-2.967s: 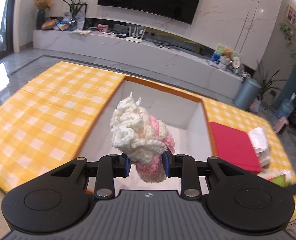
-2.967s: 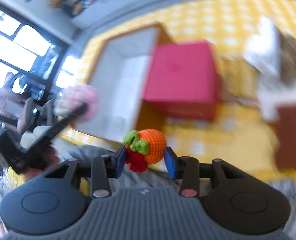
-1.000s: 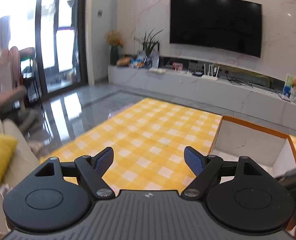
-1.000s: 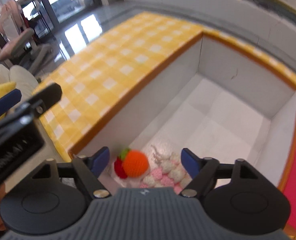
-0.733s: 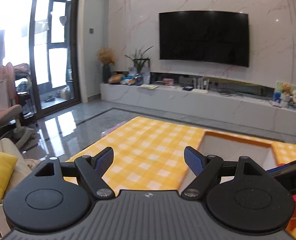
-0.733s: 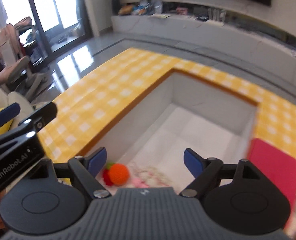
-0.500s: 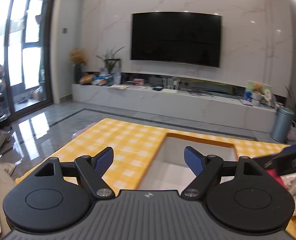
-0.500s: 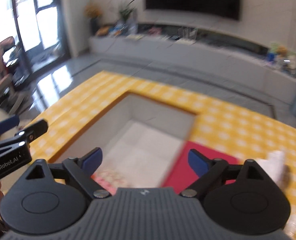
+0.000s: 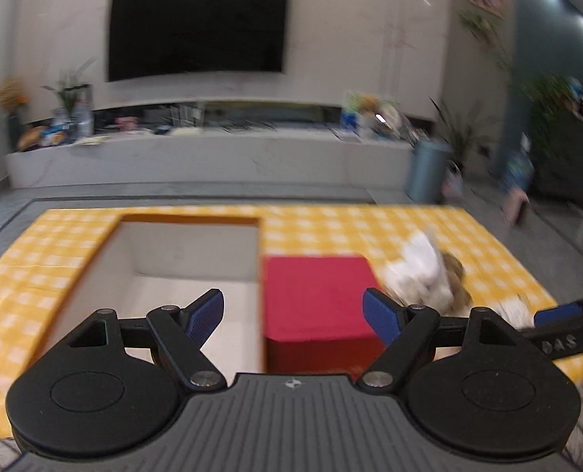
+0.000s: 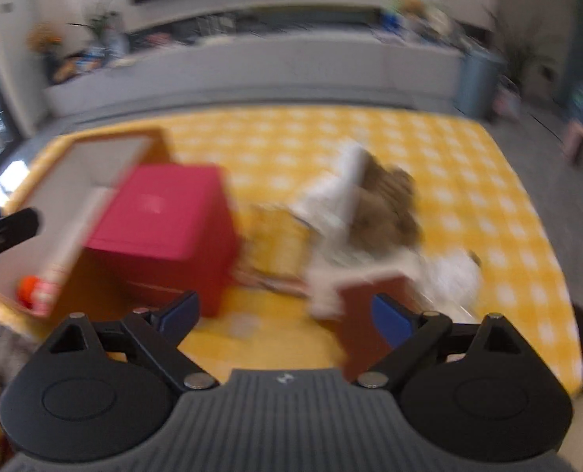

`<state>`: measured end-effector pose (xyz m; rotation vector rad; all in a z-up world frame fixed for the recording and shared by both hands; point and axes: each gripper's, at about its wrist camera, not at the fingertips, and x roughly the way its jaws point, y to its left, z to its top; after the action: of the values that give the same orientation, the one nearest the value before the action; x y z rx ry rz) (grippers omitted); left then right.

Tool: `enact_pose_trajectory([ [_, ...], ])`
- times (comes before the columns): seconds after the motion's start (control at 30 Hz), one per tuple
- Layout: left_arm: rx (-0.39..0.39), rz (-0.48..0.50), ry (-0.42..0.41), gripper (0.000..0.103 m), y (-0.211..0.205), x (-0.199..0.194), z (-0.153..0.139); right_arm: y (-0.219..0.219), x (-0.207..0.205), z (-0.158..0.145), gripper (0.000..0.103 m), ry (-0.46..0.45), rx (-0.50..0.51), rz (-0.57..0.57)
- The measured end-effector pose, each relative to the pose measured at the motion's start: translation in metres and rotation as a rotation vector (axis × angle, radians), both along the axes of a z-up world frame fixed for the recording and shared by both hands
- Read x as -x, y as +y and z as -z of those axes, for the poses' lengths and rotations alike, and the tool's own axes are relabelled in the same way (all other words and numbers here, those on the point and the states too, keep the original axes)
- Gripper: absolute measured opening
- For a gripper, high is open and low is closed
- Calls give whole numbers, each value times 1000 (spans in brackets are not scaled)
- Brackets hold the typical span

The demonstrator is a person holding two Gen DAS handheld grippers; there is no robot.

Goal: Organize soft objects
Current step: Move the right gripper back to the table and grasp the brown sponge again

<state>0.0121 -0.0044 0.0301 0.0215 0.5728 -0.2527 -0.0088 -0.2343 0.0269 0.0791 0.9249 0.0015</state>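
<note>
A yellow checked table (image 9: 429, 220) carries a red box (image 9: 315, 295); left of it an open bin (image 9: 189, 244), right of it soft toys (image 10: 354, 212). Left hand-held gripper (image 9: 293, 316) gapes empty; right hand-held gripper (image 10: 287, 314) is opening, empty. A television (image 9: 197, 25) hangs beyond.

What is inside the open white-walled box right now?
In the right wrist view, the box shows an orange crocheted toy in its near corner. The near wall hides the remaining floor; blur obscures anything else.

Yellow-and-white checked tablecloth (image 9: 468, 232); red box (image 9: 315, 295); white-walled bin (image 9: 189, 244) with orange rim; orange ball (image 10: 26, 285); blue pads (image 9: 382, 316) on black grippers; white and brown toys (image 10: 370, 204).
</note>
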Motion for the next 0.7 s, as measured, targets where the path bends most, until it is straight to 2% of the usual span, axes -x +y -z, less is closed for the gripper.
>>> enact_pose_trajectory([
  [0.13, -24, 72, 46, 94, -21, -2, 18, -34, -7, 33, 97, 56, 25, 119],
  [0.27, -42, 106, 76, 94, -37, 0, 27, -65, -22, 65, 97, 128, -1, 230],
  [0.4, -79, 132, 97, 94, -45, -1, 36, -80, -33, 86, 97, 166, -29, 268],
  [0.5, -86, 133, 110, 94, -48, -1, 36, -73, -34, 84, 97, 167, 22, 242],
  [0.6, -87, 134, 113, 94, -45, 1, 35, -65, -29, 78, 97, 147, 24, 205],
  [0.7, -84, 128, 113, 94, -42, 2, 33, -53, -22, 72, 97, 126, 89, 198],
])
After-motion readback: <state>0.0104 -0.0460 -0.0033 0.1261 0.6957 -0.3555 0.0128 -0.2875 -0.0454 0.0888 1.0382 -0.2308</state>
